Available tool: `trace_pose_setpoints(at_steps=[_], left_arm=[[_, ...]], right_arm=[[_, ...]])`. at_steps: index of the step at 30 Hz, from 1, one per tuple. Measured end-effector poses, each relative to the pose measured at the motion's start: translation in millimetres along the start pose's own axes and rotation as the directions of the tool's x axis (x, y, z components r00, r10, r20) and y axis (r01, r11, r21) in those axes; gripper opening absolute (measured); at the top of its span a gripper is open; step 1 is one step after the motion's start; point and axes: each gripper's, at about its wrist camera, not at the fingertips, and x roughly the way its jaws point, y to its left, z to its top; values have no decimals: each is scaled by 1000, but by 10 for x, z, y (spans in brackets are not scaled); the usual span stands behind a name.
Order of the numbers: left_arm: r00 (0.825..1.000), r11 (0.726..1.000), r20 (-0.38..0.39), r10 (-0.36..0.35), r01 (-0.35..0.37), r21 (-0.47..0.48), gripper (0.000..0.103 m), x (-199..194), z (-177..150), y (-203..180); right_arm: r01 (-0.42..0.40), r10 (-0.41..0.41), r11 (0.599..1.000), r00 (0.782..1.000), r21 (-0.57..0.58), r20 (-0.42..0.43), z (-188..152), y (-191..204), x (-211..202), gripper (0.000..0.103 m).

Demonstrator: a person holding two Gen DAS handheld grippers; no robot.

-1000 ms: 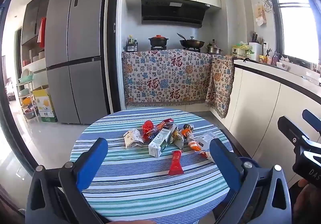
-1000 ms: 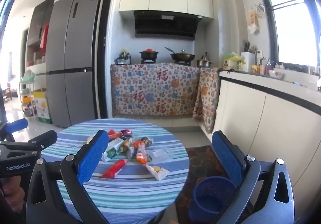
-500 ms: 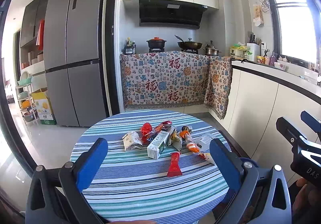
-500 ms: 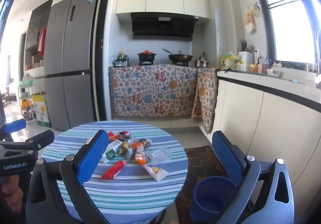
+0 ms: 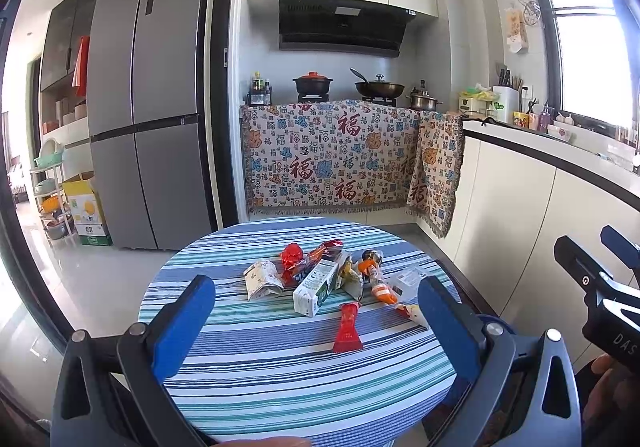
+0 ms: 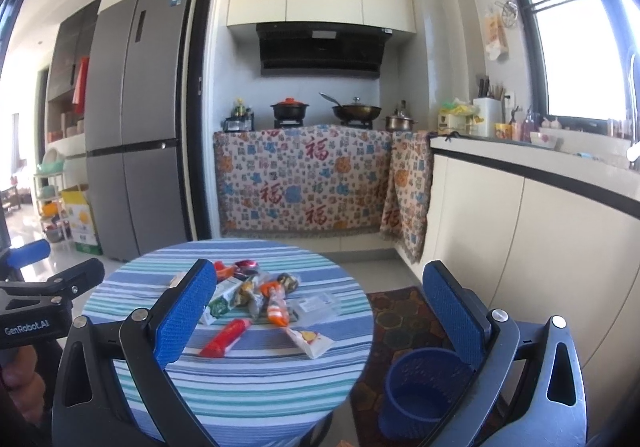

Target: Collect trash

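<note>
Several pieces of trash lie on a round table with a striped cloth [image 5: 280, 375] [image 6: 248, 379]: a white-green carton [image 5: 314, 289] [image 6: 222, 297], a red wrapper [image 5: 347, 329] [image 6: 226, 337], a crumpled paper pack [image 5: 262, 279], an orange wrapper [image 5: 376, 285] [image 6: 276, 305], a clear packet [image 6: 316, 305] and a small white sachet [image 6: 312, 341]. My left gripper [image 5: 316, 327] is open, held back from the table with nothing between its blue pads. My right gripper [image 6: 320, 321] is open too and empty. A blue bin [image 6: 424, 395] stands on the floor to the right of the table.
A grey fridge [image 5: 148, 107] stands at the back left, a cloth-draped stove counter [image 5: 332, 155] behind the table, and a white counter [image 5: 540, 199] along the right wall. A patterned mat [image 6: 404, 319] lies under the bin. A person's hand [image 6: 20, 387] holds the left gripper.
Both views have tilted up and drawn back a little, so the table sits lower and smaller. The trash has not moved. Both grippers stay open.
</note>
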Motion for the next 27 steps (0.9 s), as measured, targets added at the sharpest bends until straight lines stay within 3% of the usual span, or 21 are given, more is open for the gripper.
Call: trace_pose_setpoints(at_steps=[27], left_arm=[[1000, 1000, 5, -12, 12, 1, 103, -37, 52, 3]], right_arm=[[10, -10, 1000, 1000, -10, 14, -15, 6, -23, 103]])
